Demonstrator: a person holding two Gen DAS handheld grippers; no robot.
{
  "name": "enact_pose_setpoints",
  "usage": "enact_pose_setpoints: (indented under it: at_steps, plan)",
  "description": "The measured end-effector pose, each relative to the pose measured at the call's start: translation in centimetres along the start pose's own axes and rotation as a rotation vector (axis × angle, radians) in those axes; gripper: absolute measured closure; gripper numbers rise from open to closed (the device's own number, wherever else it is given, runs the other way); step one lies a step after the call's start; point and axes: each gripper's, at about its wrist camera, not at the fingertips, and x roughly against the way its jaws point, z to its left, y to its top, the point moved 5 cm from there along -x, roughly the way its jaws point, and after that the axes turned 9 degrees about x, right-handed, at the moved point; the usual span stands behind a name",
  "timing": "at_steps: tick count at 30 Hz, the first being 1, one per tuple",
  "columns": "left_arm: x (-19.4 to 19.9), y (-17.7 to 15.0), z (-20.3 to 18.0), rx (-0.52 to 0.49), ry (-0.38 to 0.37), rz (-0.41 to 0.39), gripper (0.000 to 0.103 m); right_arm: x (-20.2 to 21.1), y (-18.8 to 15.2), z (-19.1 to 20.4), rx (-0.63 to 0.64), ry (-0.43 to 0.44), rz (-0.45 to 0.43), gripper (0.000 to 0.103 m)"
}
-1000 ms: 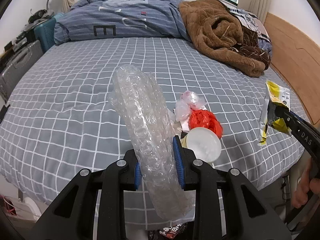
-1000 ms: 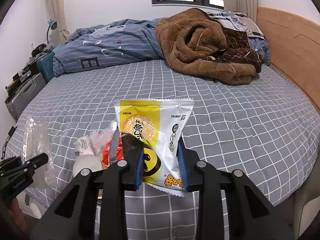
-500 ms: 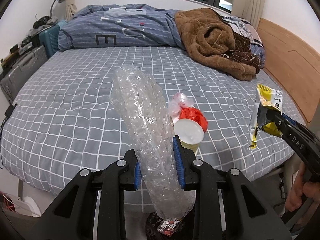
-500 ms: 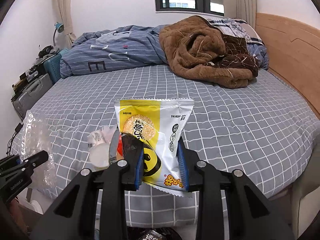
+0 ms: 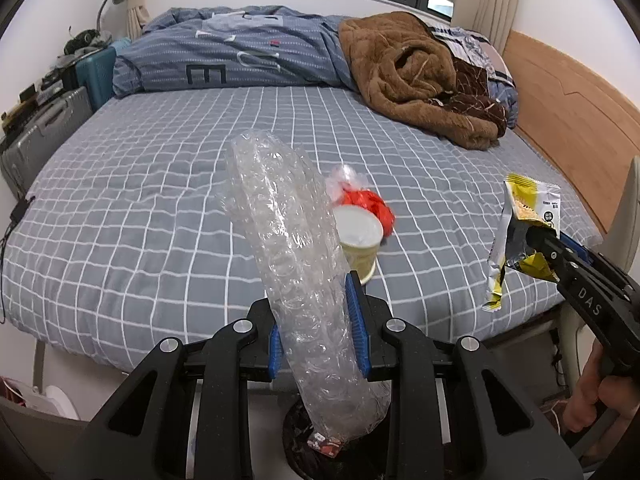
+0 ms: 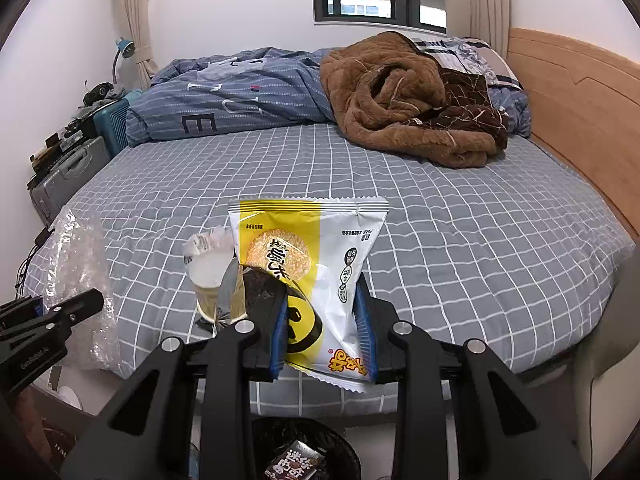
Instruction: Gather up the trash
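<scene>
Held clear of the bed (image 5: pixel 168 184) on purpose, it seems: both pieces of trash hanging above the dark bin (image 6: pixel 308 452) on the floor at the bed's foot, ready for dropping.

Left gripper (image 5: pixel 316 332) pressed together on the bubble wrap (image 5: pixel 288 248), pinched low down, so most of the roll standing free above the blue pads. Long axis nearly upright, top leaning away toward the bed and slightly left, bottom end dangling right over the bin's mouth (a wrapper already lying inside).

Right gripper (image 6: pixel 324 340) clamped on the yellow snack bag (image 6: pixel 308 264), flat face toward the camera, print upside down, sealed edge uppermost, long axis upright too.

Left behind on the sheet near the foot edge: a pale cup (image 5: pixel 358 240), with red plastic (image 5: pixel 368 204) just beside it, not yet collected.
</scene>
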Motion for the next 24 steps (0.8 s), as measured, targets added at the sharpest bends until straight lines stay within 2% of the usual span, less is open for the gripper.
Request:
enact_pose_setpoints:
  at_steps: [9, 24]
  plan:
    - [0.3, -2.2, -0.4, -0.003, -0.003, 0.023, 0.076, 1.5, -2.5, -0.1, -0.015, 0.011, 0.018, 0.075]
    - [1.3, -5.2, 0.4, 0.006, -0.009, 0.052, 0.076, 3.3, -4.9, 1.4, 0.018, 0.017, 0.033, 0.075]
